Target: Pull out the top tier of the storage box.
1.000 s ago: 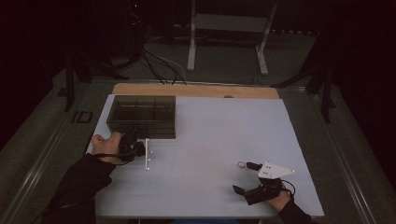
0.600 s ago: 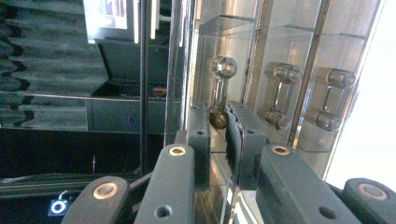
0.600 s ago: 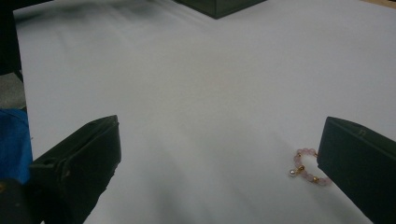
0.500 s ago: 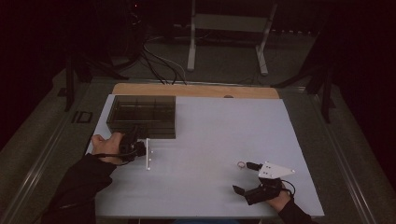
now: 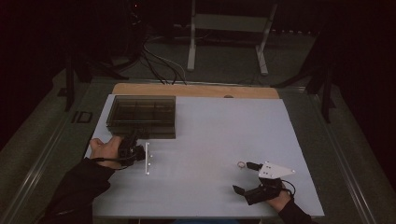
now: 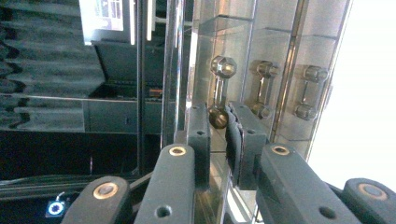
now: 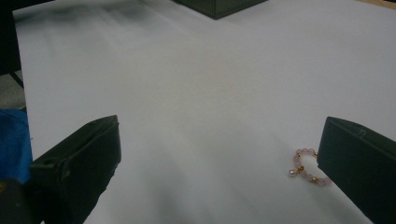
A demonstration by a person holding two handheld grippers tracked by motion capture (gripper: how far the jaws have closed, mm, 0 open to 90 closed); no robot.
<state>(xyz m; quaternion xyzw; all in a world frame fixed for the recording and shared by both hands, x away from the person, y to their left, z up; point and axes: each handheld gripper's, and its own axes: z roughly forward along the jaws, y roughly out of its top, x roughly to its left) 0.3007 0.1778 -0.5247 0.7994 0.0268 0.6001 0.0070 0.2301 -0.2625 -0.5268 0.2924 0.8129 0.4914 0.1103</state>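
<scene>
Bench (image 5: pixel 210 140), white-topped, with a dark see-through box (image 5: pixel 142 115) of compartments at its far left. My left claw (image 5: pixel 132 140) sits at the near edge of that box, and in the left gripper view (image 6: pixel 218 135) its jaws are drawn close together on a small round metal knob (image 6: pixel 218 117), the near end of a slim handle (image 6: pixel 220 91) on the box's clear wall. The pads look pressed to the knob on both sides. More handles of the same kind show behind the clear wall, though some may be reflections. My right claw (image 5: pixel 246 178) lies low at the near right of the bench, jaws wide apart with nothing between them. A small ring of pink beads (image 7: pixel 307 167) with gold spacers lies flat on the bench, just beside the inner face of one jaw in the right gripper view; in the high view it (image 5: pixel 241 164) rests just left of the claw's far jaw. Box and beads are well apart.
</scene>
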